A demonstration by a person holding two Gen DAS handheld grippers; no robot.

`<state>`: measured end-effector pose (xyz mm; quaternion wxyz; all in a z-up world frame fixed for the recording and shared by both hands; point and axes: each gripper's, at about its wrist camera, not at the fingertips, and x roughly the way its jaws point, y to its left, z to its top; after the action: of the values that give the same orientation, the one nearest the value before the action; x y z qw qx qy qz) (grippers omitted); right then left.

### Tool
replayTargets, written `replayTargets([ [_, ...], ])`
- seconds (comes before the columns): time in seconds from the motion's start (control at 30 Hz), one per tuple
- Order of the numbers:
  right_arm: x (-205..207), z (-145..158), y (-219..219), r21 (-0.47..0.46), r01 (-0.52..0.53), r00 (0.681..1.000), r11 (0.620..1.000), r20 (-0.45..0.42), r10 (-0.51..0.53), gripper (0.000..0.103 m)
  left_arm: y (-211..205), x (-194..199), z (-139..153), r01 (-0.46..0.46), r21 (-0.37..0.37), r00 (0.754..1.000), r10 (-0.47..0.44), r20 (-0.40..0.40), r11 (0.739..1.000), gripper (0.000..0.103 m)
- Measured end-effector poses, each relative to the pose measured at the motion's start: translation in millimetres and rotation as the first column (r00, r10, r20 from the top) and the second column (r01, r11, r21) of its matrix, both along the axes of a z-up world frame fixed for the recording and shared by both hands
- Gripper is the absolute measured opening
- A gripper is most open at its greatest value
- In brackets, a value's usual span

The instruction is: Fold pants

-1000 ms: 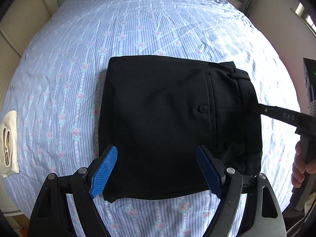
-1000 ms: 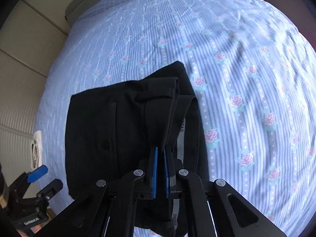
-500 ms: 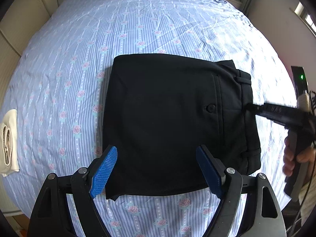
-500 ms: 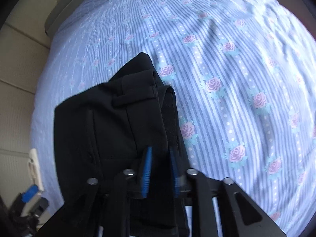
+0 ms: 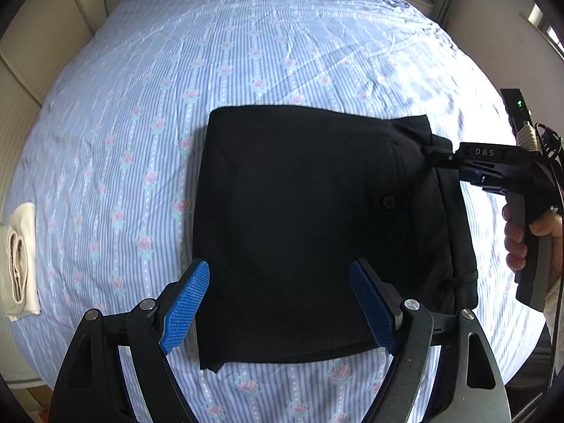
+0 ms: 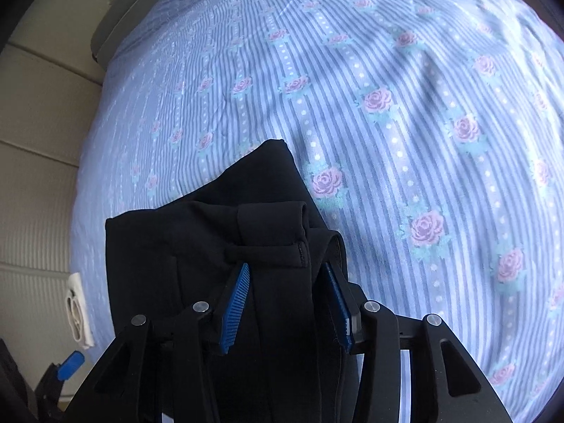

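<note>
Striped bed (image 5: 282,53) carries the folded pants (image 5: 310,232) near its front edge. Right gripper (image 6: 287,303), jaws spread, straddles the waistband at the right; left gripper (image 5: 282,303), jaws spread, hovers over the near edge.

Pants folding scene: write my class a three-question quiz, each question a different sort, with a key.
1. True or false: the left gripper is shut on the pants.
2. What do the right gripper's fingers straddle? A) waistband B) white cloth C) nothing
3. Fill in: the pants lie on a striped, rose-printed ____.

Key: 1 false, its fingers stand wide apart; 2 A, open around it; 3 bedsheet.
</note>
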<state>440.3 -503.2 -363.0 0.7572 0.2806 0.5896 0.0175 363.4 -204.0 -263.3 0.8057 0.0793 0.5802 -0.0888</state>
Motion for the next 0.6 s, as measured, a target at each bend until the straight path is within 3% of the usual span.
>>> replayTargets([
  [0.1,-3.5,-10.3,-11.0,0.082,0.037,0.999,0.996,-0.010,-0.036,0.046,-2.2,0.4,1.0,0.007,-0.005,1.000,-0.007,0.003,1.000,0.082],
  [0.17,-4.5,-8.2,-10.2,0.102,0.022,1.000,0.995,0.000,-0.023,0.032,-4.2,-0.9,-0.3,0.017,-0.007,1.000,-0.017,-0.002,1.000,0.082],
  [0.3,-6.1,10.1,-0.4,0.027,-0.003,1.000,1.000,0.026,0.003,0.021,-3.0,-3.2,-2.1,0.014,-0.015,1.000,-0.014,-0.013,1.000,0.082],
  [0.33,-7.3,19.9,1.9,0.025,-0.004,0.999,1.000,0.049,0.003,0.015,-1.2,-3.3,-2.3,0.011,-0.014,1.000,-0.011,-0.014,1.000,0.082],
  [0.47,-5.3,74.3,25.4,-0.048,-0.106,0.975,0.993,0.192,0.114,0.014,11.0,-2.0,0.8,-0.026,-0.024,1.000,0.026,-0.006,0.999,0.082],
  [0.53,7.0,81.9,32.1,-0.100,-0.151,0.966,0.984,0.195,0.168,0.014,15.2,0.0,1.3,-0.044,-0.027,0.999,0.044,-0.006,0.999,0.082],
  [0.6,23.9,70.6,32.6,-0.143,-0.183,0.966,0.973,0.157,0.205,0.013,18.2,1.9,2.6,-0.063,-0.031,0.998,0.063,-0.007,0.998,0.082],
])
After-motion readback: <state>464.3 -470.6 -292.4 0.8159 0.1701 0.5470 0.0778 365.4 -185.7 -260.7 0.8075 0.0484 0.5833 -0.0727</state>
